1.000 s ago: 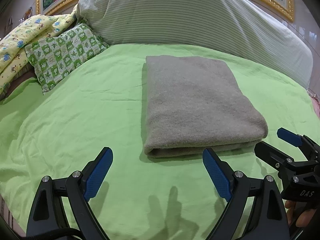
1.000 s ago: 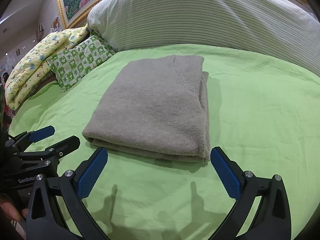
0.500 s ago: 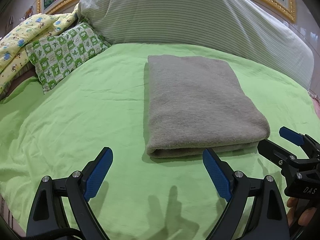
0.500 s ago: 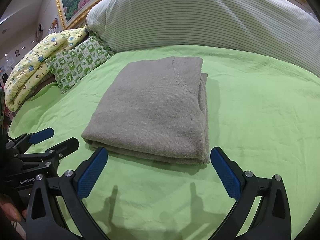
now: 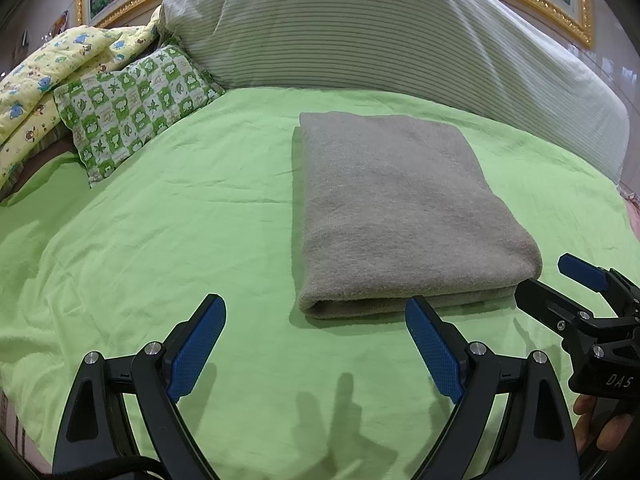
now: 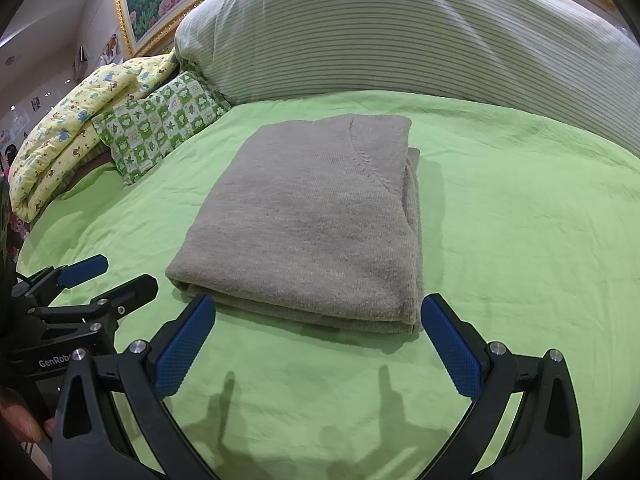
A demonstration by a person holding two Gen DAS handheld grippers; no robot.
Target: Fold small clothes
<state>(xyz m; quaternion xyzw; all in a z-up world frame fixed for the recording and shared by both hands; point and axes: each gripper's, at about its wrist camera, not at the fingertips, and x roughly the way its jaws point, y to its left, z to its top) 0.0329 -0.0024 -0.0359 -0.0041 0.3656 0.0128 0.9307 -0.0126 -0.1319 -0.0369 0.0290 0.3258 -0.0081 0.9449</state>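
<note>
- Grey garment (image 5: 400, 216): we find it folded into a neat rectangle, lying flat near the middle of the green sheet (image 5: 160, 240), its folded edge toward the sheet's near edge. From the right wrist view a curved seam shows on its top layer, with stacked layers along its right side.
- Left gripper (image 5: 316, 344): we hold it above the sheet just short of the garment's near edge, fingers spread wide and holding nothing; blue pads (image 5: 196, 348) face inward.
- Right gripper (image 6: 318, 344): we hold it likewise, fingers wide apart and clasping nothing, just short of the garment's near edge, beside the left gripper.
- Striped bolster (image 5: 380, 28): we note it along the sheet's far edge, behind the garment.
- Green patterned pillow (image 5: 136, 104): at the far left corner, well apart from the garment.
- Yellow printed quilt (image 5: 44, 76): touching the pillow's left side.
</note>
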